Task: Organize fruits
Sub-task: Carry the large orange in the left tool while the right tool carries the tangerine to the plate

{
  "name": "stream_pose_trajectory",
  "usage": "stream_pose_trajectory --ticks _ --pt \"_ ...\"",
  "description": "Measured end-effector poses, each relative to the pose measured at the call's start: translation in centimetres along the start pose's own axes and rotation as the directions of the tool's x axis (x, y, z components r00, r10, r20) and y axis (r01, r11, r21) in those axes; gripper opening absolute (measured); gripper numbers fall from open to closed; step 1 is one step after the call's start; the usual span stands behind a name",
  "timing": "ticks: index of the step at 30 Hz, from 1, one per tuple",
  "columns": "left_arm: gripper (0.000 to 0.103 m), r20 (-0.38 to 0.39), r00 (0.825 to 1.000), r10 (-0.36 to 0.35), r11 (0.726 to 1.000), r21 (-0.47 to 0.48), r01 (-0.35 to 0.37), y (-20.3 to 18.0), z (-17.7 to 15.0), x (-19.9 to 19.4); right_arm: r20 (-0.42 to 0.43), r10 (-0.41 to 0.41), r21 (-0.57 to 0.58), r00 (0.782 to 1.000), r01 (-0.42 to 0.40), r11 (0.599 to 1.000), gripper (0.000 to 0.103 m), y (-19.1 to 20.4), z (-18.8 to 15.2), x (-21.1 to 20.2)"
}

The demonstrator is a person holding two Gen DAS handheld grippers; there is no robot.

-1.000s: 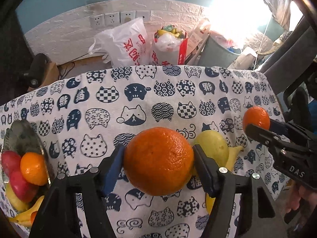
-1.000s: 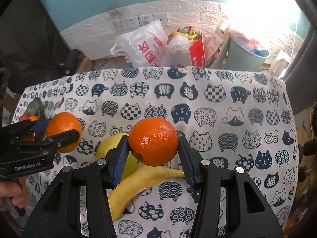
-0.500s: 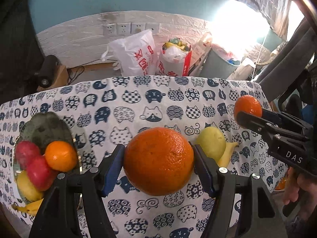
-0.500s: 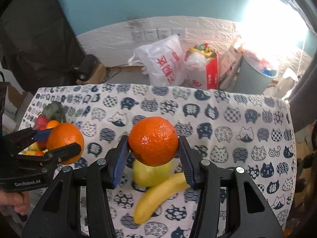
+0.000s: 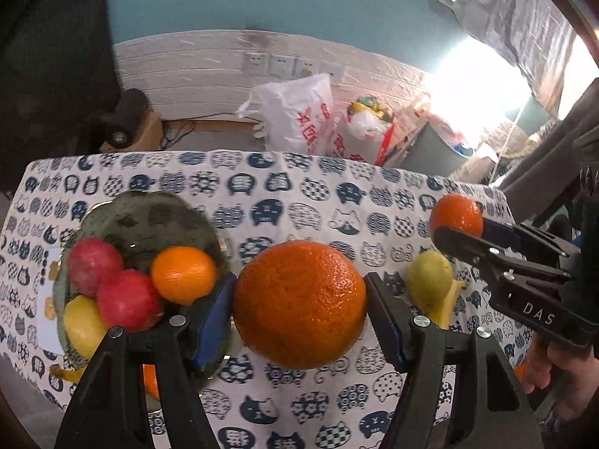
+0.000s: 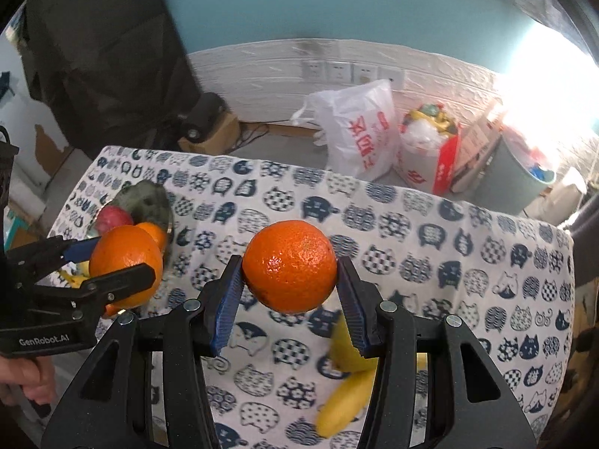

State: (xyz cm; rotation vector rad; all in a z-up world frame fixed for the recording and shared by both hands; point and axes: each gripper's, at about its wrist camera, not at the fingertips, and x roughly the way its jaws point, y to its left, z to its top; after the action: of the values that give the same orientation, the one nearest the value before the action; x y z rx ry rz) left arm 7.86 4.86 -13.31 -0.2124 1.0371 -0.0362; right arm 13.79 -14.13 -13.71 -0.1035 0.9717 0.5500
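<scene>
My left gripper point(image 5: 299, 305) is shut on a large orange point(image 5: 299, 305), held above the cat-print cloth just right of the dark fruit bowl point(image 5: 142, 217). The bowl holds two red apples point(image 5: 127, 299), an orange point(image 5: 183, 275) and a yellow fruit point(image 5: 82, 323). My right gripper point(image 6: 290, 273) is shut on a second orange point(image 6: 290, 273), raised over the cloth. A yellow-green fruit point(image 5: 428, 280) and a banana point(image 6: 344, 400) lie on the cloth below it. The left gripper with its orange point(image 6: 125, 263) shows at the left of the right wrist view, in front of the bowl point(image 6: 146, 202).
The table point(image 6: 411, 232) ends at its far edge, with plastic bags point(image 6: 359, 127), a red box point(image 6: 430, 157) and a grey bin point(image 6: 516, 176) on the floor behind. A person's hand point(image 5: 558, 374) holds the right gripper at the right edge.
Both grippers have risen and pulled back with their oranges still held. The left gripper has moved left toward the bowl, which now shows more fully.
</scene>
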Motion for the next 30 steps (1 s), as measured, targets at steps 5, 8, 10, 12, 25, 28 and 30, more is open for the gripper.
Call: stream_pose_trajectory --ticks 5,8,10,12,25,28,30 --pt "0.07 0.019 1.0 0.019 0.999 -0.044 -0.018 2.8 -0.4 -1.0 -0.012 0.022 -0.043 1.0 -0.023 0.999 0.049 2.6 0.7 1.1" --pt "0.07 0.034 0.999 0.033 0.997 -0.067 -0.031 4.6 -0.6 -1.7 -0.022 0.035 -0.073 0.999 -0.037 0.997 0.049 4.5 1.1 2.0" --pt "0.07 0.041 0.998 0.041 0.996 -0.083 -0.037 5.7 -0.8 -2.1 -0.029 0.044 -0.087 0.999 -0.046 0.995 0.049 5.5 1.3 2.4" --pt "0.07 0.046 0.998 0.048 0.994 -0.099 -0.043 6.8 -1.0 -2.4 -0.036 0.054 -0.103 0.998 -0.058 0.993 0.049 6.6 1.4 2.8" --pt "0.07 0.042 0.997 0.063 0.981 -0.185 -0.054 12.1 -2.8 -3.3 -0.12 0.115 -0.187 0.986 -0.137 0.973 0.049 13.3 1.0 6.3" --pt "0.07 0.043 0.997 0.065 0.979 -0.195 -0.056 12.9 -3.2 -3.5 -0.14 0.125 -0.196 0.982 -0.151 0.969 0.049 14.2 0.7 6.9" --pt "0.07 0.043 0.997 0.067 0.978 -0.203 -0.057 13.3 -3.4 -3.6 -0.16 0.139 -0.195 0.977 -0.169 0.966 0.049 14.7 0.5 7.3"
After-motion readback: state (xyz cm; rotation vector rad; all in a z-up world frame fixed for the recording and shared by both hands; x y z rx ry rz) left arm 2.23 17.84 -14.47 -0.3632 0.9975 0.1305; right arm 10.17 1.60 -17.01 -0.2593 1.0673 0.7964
